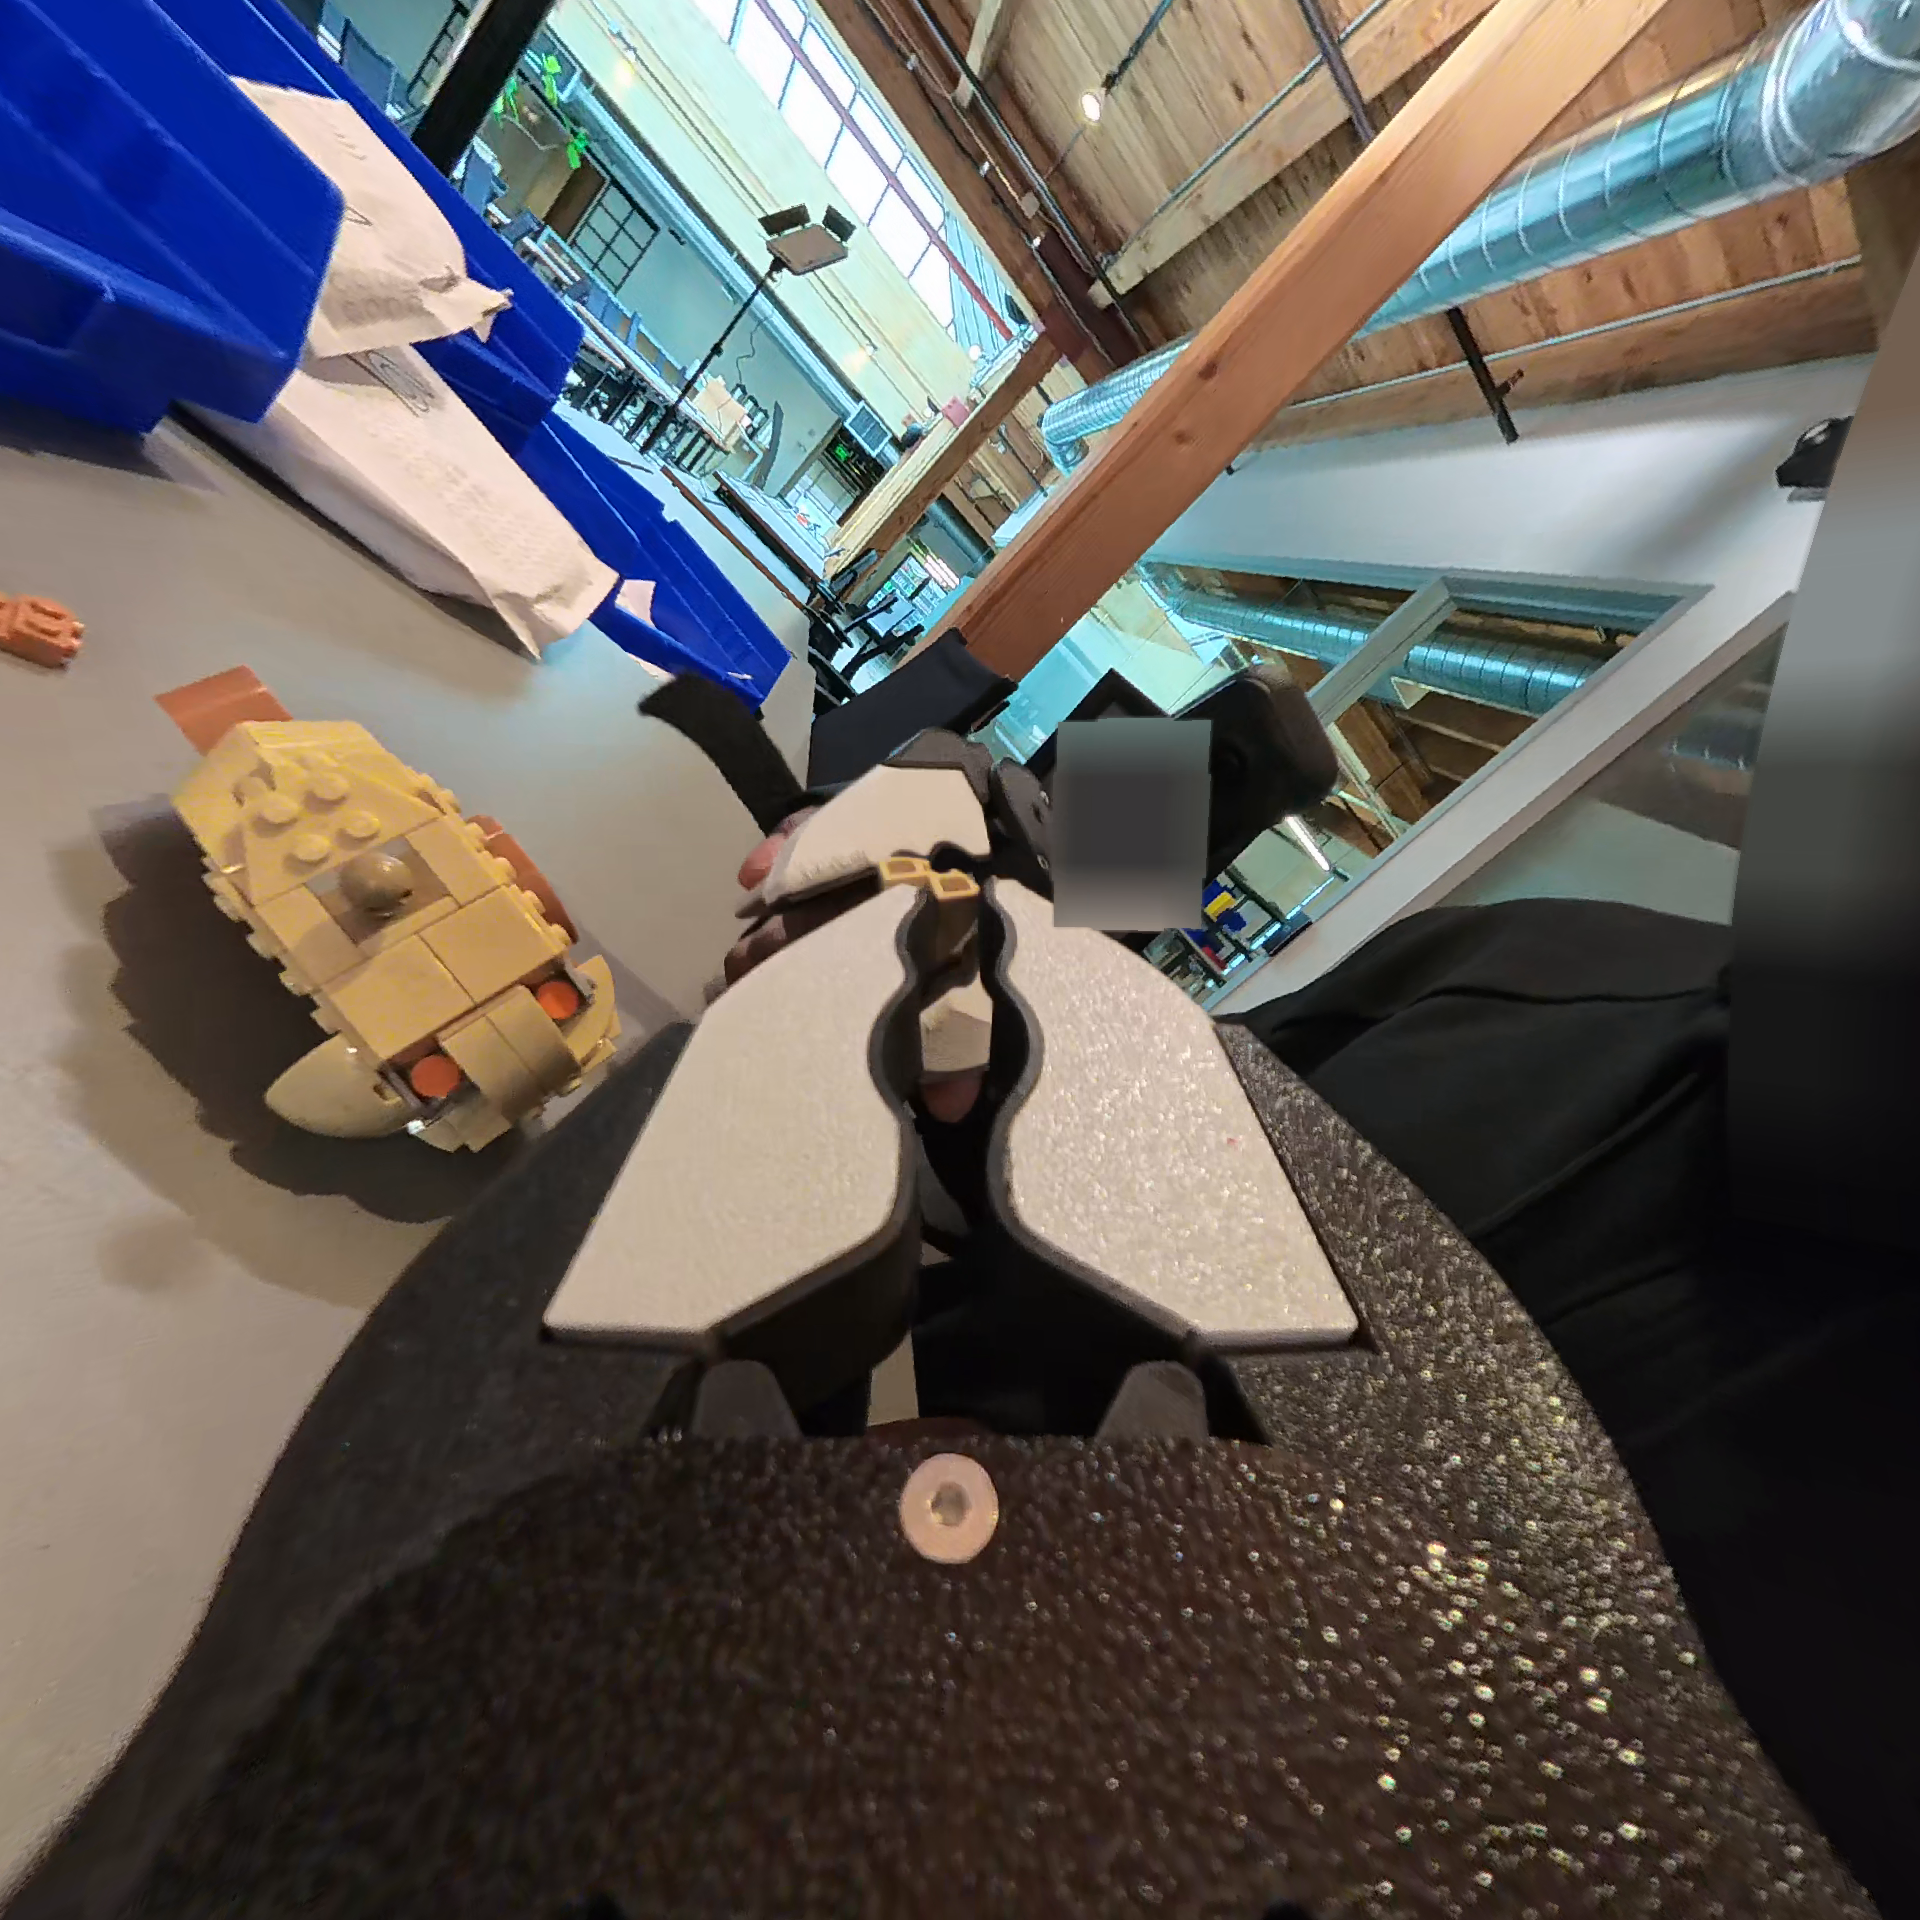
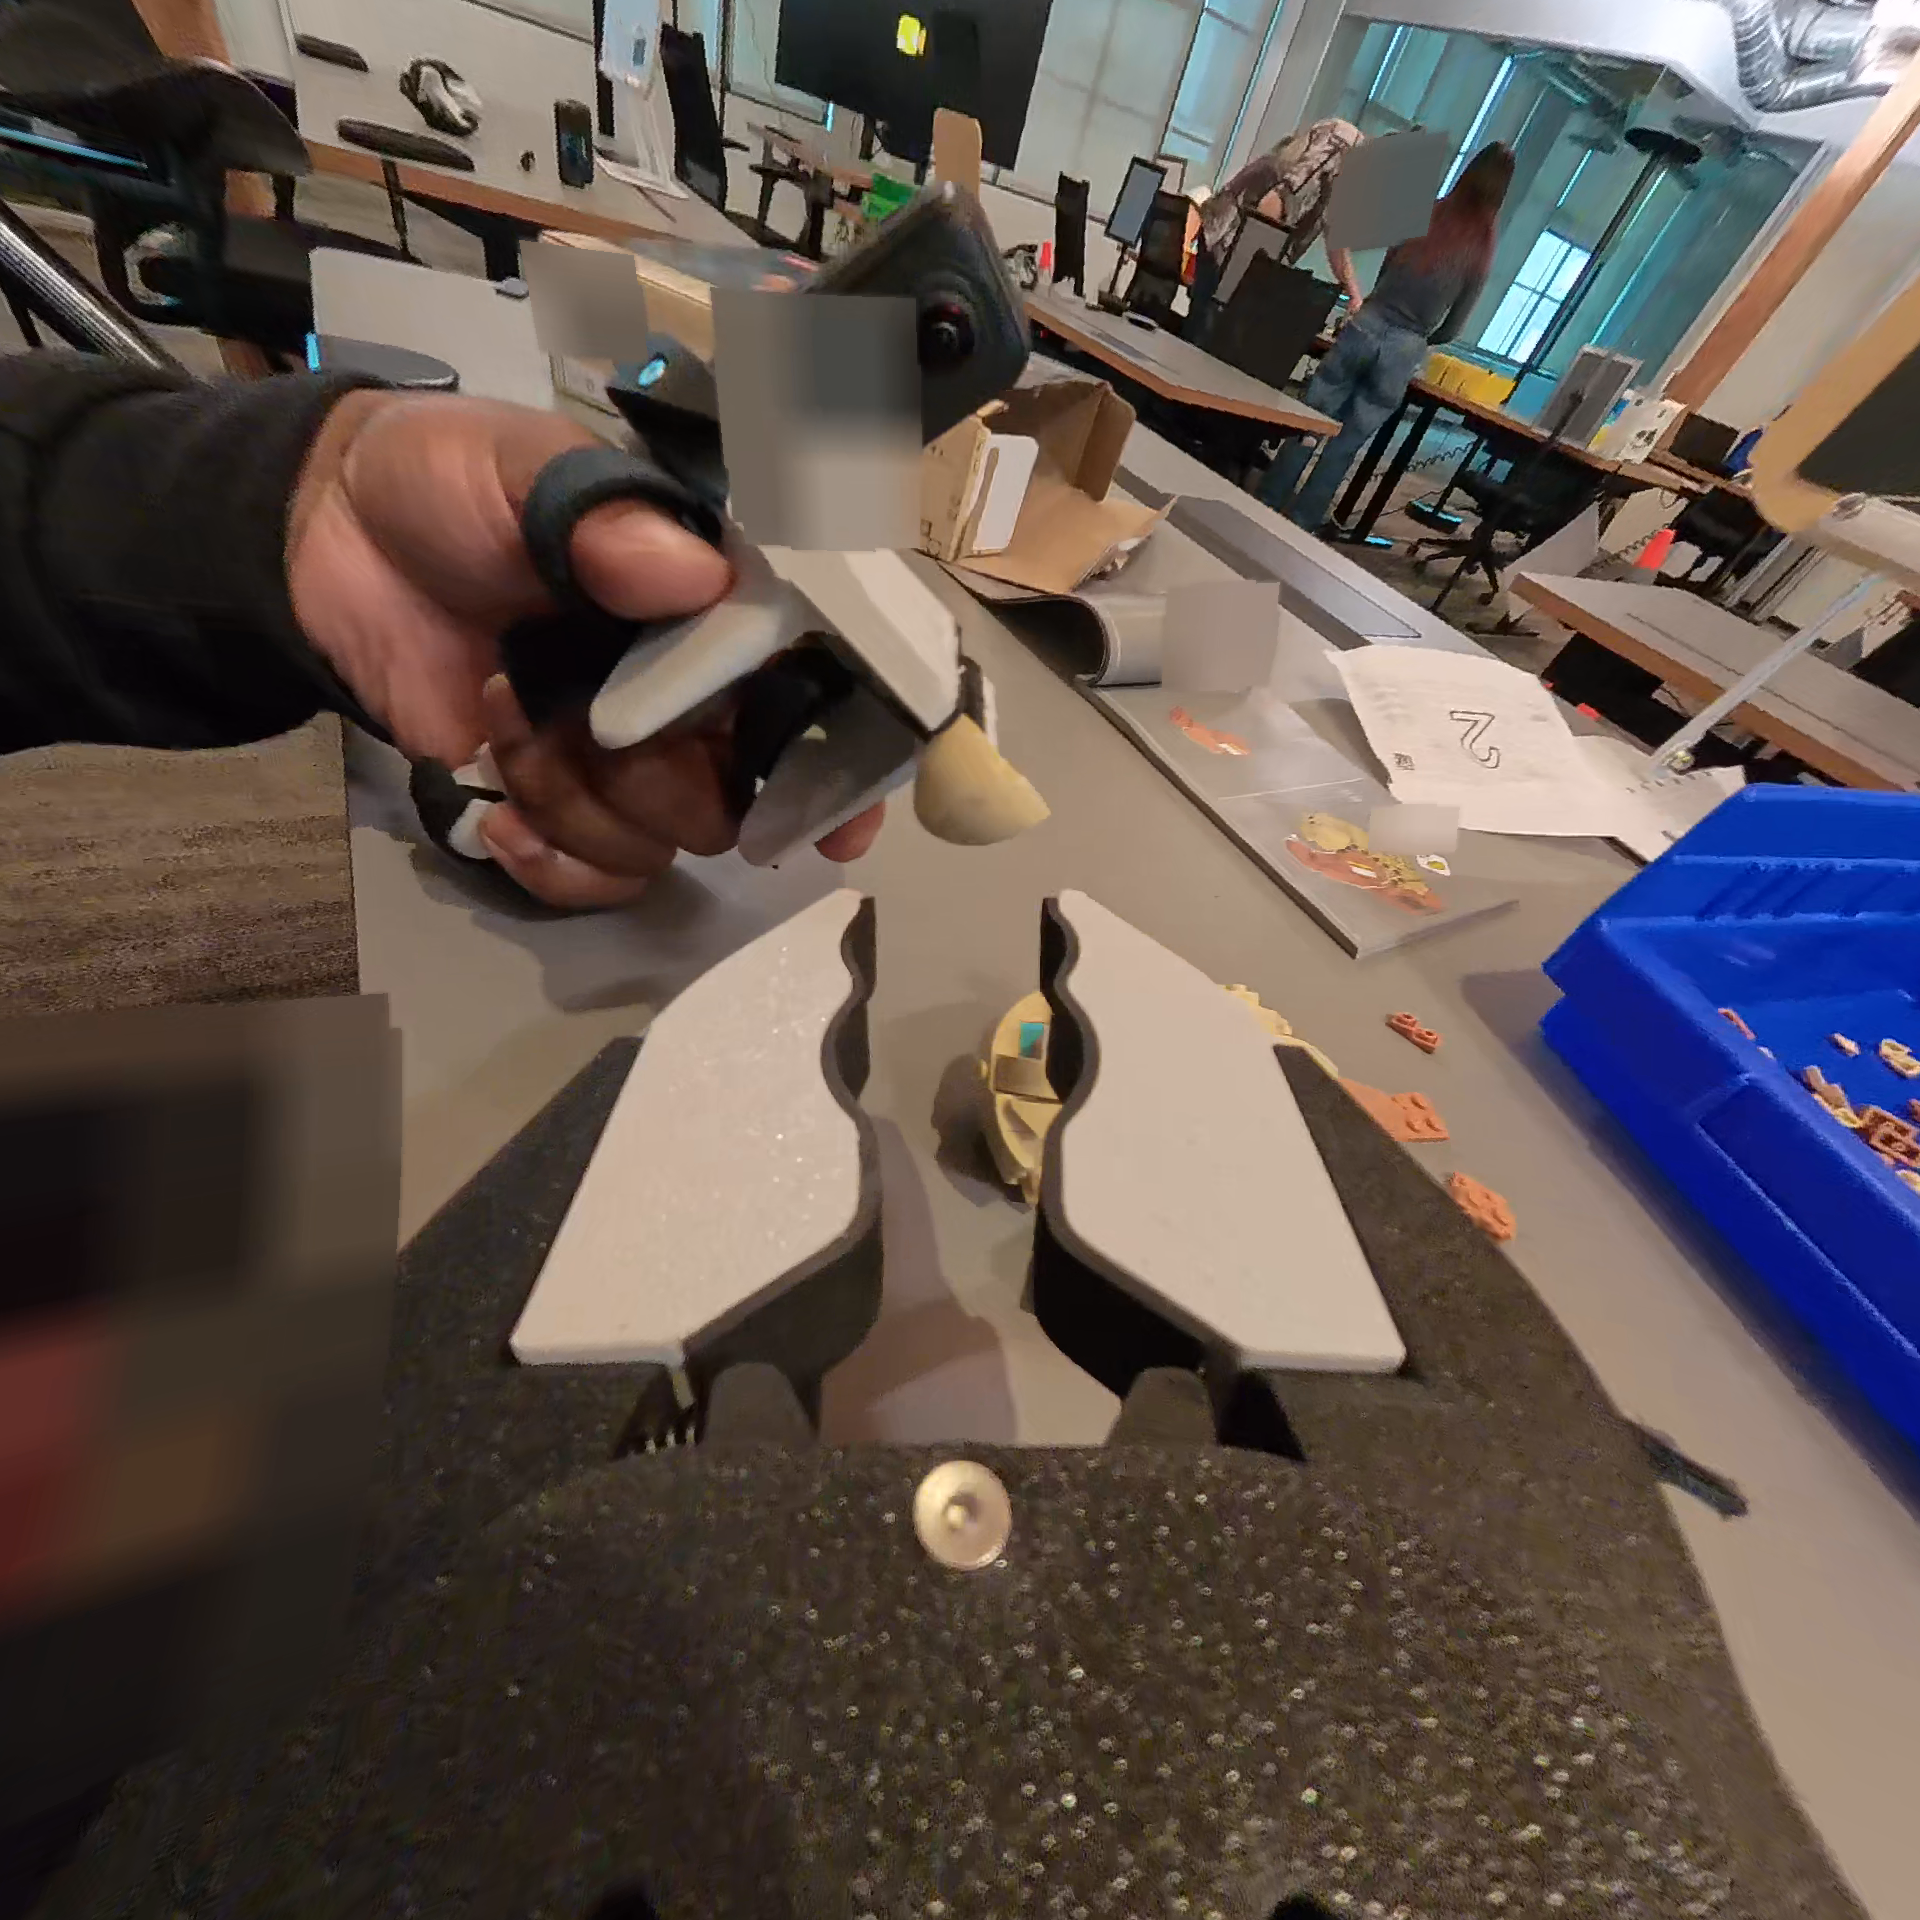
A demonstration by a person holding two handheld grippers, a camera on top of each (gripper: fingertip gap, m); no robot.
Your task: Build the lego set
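My left gripper (image 1: 945, 899) is shut on a small tan curved Lego piece (image 1: 933, 881) and holds it in the air. In the right wrist view a hand holds this gripper (image 2: 930, 727) up, with the tan piece (image 2: 977, 795) sticking out of its tips. The partly built tan Lego model (image 1: 395, 935) lies on the grey table (image 1: 208, 1351), left of the left gripper. My right gripper (image 2: 961, 920) is open and empty above the table. The model (image 2: 1013, 1101) lies just below it, partly hidden behind its right finger (image 2: 1195, 1164).
A blue bin (image 2: 1662, 1049) with loose brown pieces stands at the right. Brown plates (image 2: 1403, 1117) lie beside the model. An open instruction booklet (image 2: 1299, 800) and a paper sheet (image 2: 1455, 738) lie farther back. Blue bins (image 1: 156, 260) and paper bags (image 1: 436, 488) line the table's far side. The grippers are tip to tip, or close to it.
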